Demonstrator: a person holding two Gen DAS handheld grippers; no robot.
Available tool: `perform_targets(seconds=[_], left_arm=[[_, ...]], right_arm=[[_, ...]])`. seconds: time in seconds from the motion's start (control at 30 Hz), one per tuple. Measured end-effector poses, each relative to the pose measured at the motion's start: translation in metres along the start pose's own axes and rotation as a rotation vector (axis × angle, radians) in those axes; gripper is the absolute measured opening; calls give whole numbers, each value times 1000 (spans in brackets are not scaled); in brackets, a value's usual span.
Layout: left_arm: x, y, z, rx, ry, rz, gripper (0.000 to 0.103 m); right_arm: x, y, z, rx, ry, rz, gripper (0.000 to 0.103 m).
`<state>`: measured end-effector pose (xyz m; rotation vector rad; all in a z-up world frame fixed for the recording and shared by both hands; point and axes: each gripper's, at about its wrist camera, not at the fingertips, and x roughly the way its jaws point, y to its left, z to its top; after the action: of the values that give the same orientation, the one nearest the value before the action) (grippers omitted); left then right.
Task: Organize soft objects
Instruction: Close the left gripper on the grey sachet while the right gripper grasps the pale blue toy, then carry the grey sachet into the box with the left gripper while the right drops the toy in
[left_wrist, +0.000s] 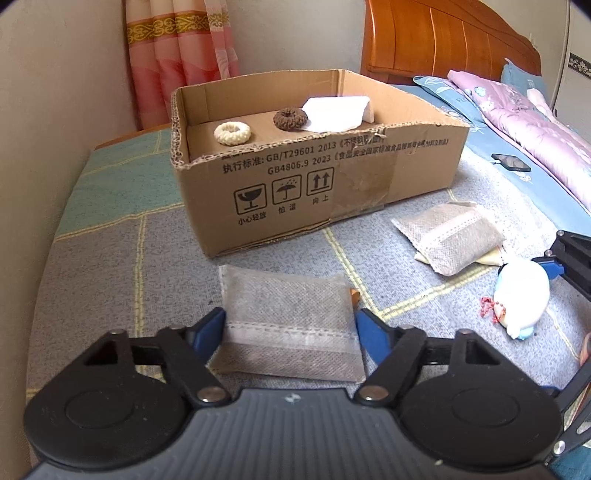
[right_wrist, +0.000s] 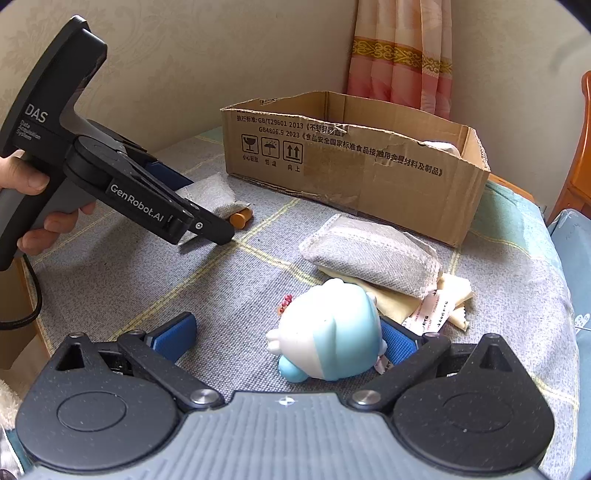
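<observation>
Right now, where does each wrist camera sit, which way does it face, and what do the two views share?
Left wrist: behind the open left gripper, looking toward the cardboard box; a grey pouch lies between the fingers.
Right wrist: behind the open right gripper, facing the same box; a blue-and-white plush toy lies between the fingers. The person's hand holds the left gripper at upper left.
Shared: box, toy, second grey pouch.

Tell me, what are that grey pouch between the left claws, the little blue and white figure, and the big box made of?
The grey pouch looks like matte non-woven fabric: a dotted weave with stitched seams. The blue and white figure seems smooth and slightly glossy, perhaps vinyl or squishy foam; I cannot tell which. The box is brown corrugated cardboard, its fluted edges showing at the torn rim.
</observation>
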<state>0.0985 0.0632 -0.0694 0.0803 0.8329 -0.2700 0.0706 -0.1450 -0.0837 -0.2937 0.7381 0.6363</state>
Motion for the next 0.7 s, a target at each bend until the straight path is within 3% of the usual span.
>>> perform_targets(seconds=[0.13, 0.37, 0.63, 0.7], left_arm=[[-8, 1, -2, -16, -12, 6, 57], [-20, 4, -3, -47, -36, 13, 55], [-34, 3, -3, -42, -45, 13, 55], [-37, 2, -2, -38, -45, 11, 55]], right_arm=[[-1, 1, 1, 4, 2, -6, 103], [-4, 1, 5, -6, -23, -54, 98], [-6, 1, 9, -17, -13, -118, 62], [-7, 0, 9, -19, -9, -134, 60]])
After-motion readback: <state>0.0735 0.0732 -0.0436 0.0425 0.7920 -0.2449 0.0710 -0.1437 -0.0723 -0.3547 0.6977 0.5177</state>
